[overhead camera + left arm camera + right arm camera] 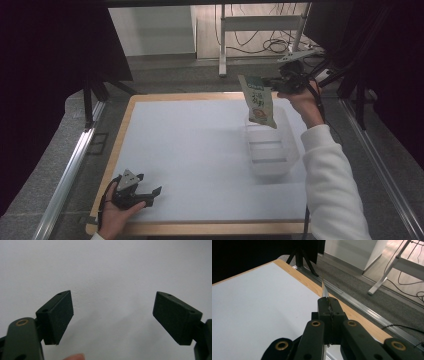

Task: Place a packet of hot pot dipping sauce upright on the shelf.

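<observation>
A green and cream snack packet [260, 101] hangs in the air above the far end of a clear plastic bin [272, 162] on the right of the white table top. My right gripper [276, 82] is shut on the packet's upper edge; in the right gripper view the jaws meet on the thin edge of the packet [324, 291], seen end-on, at my right gripper [329, 305]. My left gripper [150, 196] rests low at the near left of the table, held in a hand. Its jaws stand wide apart with nothing between them, my left gripper [113, 316] over bare white surface.
The white table top [190, 150] has a wooden border [200, 229]. Metal rails [70, 170] run along both sides. Beyond the far edge stand a white table leg [222, 40], loose cables [275, 45] and a dark tripod [302, 255].
</observation>
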### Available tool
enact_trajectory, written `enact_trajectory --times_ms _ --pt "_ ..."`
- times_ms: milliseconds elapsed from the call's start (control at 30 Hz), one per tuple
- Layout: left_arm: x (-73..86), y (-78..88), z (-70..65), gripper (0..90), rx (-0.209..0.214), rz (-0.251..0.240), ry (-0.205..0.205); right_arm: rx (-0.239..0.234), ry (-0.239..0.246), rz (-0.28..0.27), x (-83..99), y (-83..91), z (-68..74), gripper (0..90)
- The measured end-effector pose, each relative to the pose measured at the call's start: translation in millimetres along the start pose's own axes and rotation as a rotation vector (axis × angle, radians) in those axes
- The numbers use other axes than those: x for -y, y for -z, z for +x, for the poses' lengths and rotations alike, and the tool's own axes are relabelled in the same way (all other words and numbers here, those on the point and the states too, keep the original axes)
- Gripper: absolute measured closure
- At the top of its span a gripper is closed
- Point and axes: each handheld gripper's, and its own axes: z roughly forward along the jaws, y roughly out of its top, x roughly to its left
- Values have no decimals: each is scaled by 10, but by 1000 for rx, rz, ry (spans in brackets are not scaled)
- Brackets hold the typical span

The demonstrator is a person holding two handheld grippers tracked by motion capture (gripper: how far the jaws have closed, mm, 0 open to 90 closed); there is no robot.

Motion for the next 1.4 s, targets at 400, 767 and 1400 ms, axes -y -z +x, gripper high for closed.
enact_trajectory --times_ms 400,767,1400 --pt "3 6 4 169 1 -4 6 36 -14 9 96 -193 -123 899" --pt "4 0 2 168 2 0 2 67 -67 15 286 -355 -272 898" --pt "2 -9 -15 168 5 3 -2 116 -123 95 658 -310 -369 841"
